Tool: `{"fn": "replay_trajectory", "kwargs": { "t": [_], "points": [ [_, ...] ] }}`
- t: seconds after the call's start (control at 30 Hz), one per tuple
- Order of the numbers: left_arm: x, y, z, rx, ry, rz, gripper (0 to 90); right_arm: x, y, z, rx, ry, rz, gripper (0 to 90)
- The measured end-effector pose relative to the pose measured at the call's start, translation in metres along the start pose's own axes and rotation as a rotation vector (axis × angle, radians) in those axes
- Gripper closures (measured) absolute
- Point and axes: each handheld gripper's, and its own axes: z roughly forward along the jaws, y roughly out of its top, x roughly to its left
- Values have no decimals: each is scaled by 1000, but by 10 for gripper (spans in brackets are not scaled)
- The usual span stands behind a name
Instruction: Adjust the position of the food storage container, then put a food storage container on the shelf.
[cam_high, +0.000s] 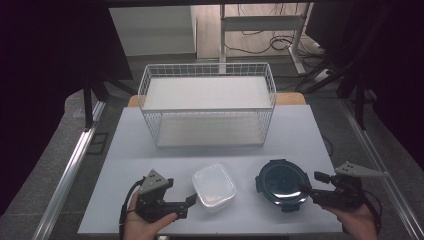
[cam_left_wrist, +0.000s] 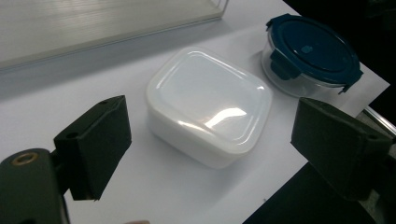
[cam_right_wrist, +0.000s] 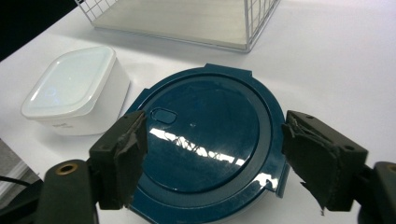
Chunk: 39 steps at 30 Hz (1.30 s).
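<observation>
Both sets of fingers wide: left gripper (cam_high: 191, 201) at white box (cam_high: 214, 186), right gripper (cam_high: 308, 189) at blue tub (cam_high: 281, 184). Risk: glossy lids slip.

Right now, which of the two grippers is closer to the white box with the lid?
The left. The left gripper sits just beside the white box, jaws open toward it. The right gripper is past the blue-lidded round container, which lies between it and the box.

On the table (cam_high: 150, 135), a wire rack (cam_high: 207, 102) stands at the far side. Near the front edge, a square box (cam_high: 214, 186) lies left of a round container (cam_high: 281, 182), slightly apart.
</observation>
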Motion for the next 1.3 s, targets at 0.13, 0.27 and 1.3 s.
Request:
{"fn": "replay_trajectory", "kwargs": {
  "t": [0.13,0.27,1.3],
  "points": [
    [-15,5,4,-9,-27,0,105,-6,-1,-2,0,16,35,187],
    [-31,12,15,5,-77,-14,89,-10,-2,-3,13,23,47,173],
    [-89,66,162,231,-259,-189,80,-36,-10,14,74,87,167,102]
  ]
}}
